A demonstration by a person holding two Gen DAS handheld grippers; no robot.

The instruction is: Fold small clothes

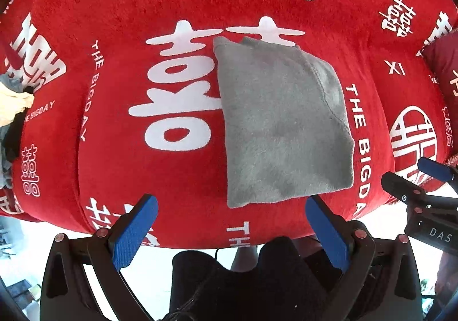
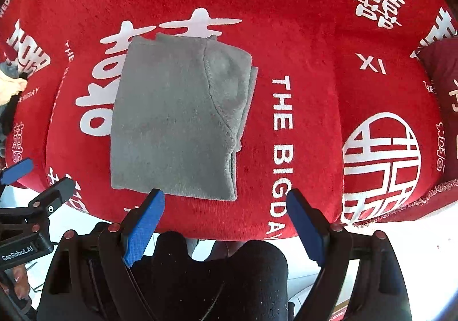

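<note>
Lying folded: grey garment (image 1: 282, 123) (image 2: 177, 123) — a compact rectangle on the red cover (image 1: 171, 0) (image 2: 315, 120), over its large white character print.
Left gripper (image 1: 232, 231): fingers spread, nothing between the blue pads (image 1: 134, 232), just short of the garment's near edge.
Right gripper (image 2: 226, 228): also released — empty, near the same edge.
Far left: heap of other clothes (image 1: 13, 109).

Your right gripper (image 2: 226, 223) hangs spread, empty, near the folded grey garment (image 2: 177, 120). It lies flat on the red blanket (image 2: 315, 109).
</note>
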